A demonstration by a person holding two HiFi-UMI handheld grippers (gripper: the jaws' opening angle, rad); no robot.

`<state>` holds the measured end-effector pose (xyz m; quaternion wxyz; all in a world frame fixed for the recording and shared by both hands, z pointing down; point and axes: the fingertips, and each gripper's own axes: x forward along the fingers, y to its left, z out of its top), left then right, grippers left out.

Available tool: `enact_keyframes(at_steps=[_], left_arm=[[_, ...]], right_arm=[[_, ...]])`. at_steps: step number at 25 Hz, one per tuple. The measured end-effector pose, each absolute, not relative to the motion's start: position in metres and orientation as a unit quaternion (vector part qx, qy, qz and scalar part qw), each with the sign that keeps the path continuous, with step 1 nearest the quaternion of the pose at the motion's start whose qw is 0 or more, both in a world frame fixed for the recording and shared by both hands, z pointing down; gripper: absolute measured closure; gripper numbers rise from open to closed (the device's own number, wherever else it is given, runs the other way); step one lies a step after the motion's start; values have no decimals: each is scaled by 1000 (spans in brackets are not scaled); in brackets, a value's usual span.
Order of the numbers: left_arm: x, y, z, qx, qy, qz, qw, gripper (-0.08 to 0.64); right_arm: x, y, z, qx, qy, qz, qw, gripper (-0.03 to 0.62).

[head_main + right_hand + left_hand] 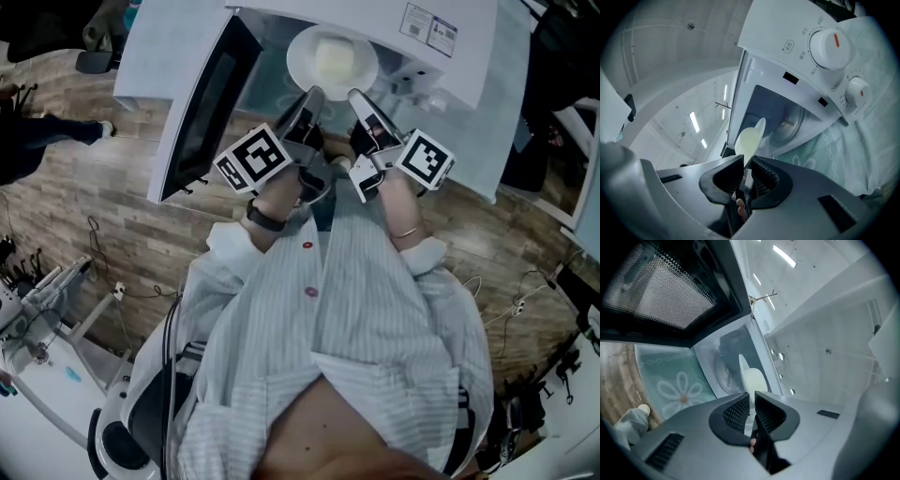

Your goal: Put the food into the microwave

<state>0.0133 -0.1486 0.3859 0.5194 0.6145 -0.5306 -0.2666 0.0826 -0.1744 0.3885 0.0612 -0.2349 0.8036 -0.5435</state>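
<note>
Food (335, 56): pale block, centred on white plate (302, 56), at open mouth of microwave (464, 61), not yet set down inside. Left claw (312, 97) nearly closed, pinching near rim of plate; right claw (360, 98) likewise on same rim, just beside. Both holds on one side only, far side unsupported. Door (202, 117) wide open at left.

Risks:
- slip of plate from thin edge-only grips
- tilt from uneven advance of the two claws, food sliding off
- far rim knocking cavity wall or turntable (790, 123) on entry
- drop from early release before contact with turntable
</note>
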Motion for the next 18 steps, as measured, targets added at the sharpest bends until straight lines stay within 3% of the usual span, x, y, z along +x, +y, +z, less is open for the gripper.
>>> enact_keyframes(at_steps=[18], left_arm=[[0,-178,429,625,-516,-230,539,523]], right_arm=[[71,-198,431,-272,778,-565,53,537]])
